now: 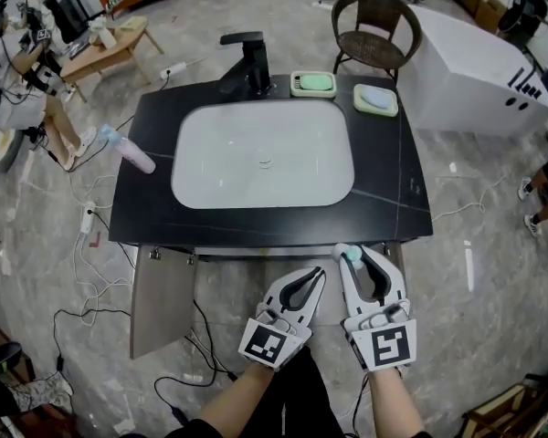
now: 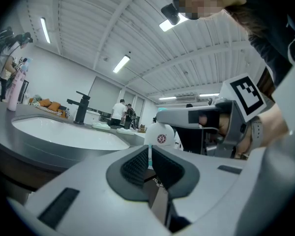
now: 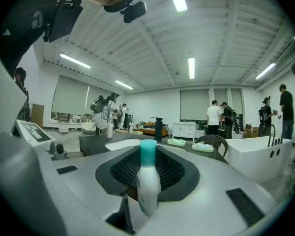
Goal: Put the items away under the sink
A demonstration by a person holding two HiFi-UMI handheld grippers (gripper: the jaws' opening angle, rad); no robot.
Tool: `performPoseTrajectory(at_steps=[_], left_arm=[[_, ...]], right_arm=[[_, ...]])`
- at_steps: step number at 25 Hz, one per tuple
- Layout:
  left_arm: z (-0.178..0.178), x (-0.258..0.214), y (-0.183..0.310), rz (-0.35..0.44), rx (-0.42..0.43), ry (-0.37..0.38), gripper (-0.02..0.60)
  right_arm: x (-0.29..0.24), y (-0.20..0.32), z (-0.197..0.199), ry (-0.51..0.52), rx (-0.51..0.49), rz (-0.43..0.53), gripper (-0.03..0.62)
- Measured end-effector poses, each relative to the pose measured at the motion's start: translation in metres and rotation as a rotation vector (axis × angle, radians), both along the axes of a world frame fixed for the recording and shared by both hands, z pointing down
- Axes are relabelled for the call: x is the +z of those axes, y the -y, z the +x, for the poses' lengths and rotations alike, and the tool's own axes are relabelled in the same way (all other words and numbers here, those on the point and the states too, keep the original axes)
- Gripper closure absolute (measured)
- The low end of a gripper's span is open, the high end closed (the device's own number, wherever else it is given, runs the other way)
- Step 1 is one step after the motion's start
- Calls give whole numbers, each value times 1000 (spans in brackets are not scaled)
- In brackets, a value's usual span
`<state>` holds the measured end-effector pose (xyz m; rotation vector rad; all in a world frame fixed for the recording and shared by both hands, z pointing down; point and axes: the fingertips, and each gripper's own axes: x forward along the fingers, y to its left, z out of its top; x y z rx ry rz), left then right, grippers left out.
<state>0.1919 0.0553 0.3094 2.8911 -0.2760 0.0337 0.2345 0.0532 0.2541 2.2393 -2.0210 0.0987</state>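
Currently the carrying step is in hand: the right gripper (image 1: pixel 359 255) has its jaws clamped on a small white bottle with a teal cap (image 3: pixel 147 178), cap up, just in front of the black table (image 1: pixel 397 190) that surrounds the white sink (image 1: pixel 190 144). The left gripper (image 1: pixel 316 276) is beside it, jaws pressed together on nothing. Below the table's front edge a grey cabinet door (image 1: pixel 163 304) stands swung open at the left (the cabinet's inside is hidden in every view). Next, I judge, the bottle must drop below the table's edge, go in through that opening and be released standing. A pink bottle (image 1: pixel 128 150) lying on the table's left and two soap dishes (image 1: pixel 312 83) look yet to be stowed.
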Motion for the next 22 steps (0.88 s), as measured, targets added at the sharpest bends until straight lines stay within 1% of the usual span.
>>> performPoseTrajectory(at_steps=[6, 11, 19, 22], left_arm=[[-25, 7, -1, -6, -4, -1, 571], [-41, 23, 1, -23, -8, 9, 571], [-58, 71, 2, -32, -13, 46, 571], [-62, 94, 4, -20, -13, 62, 571]], right_arm=[[14, -4, -27, 12, -5, -9, 494], [30, -5, -43, 23, -2, -11, 494], [73, -5, -51, 32, 10, -14, 494], [95, -5, -51, 44, 20, -10, 494]])
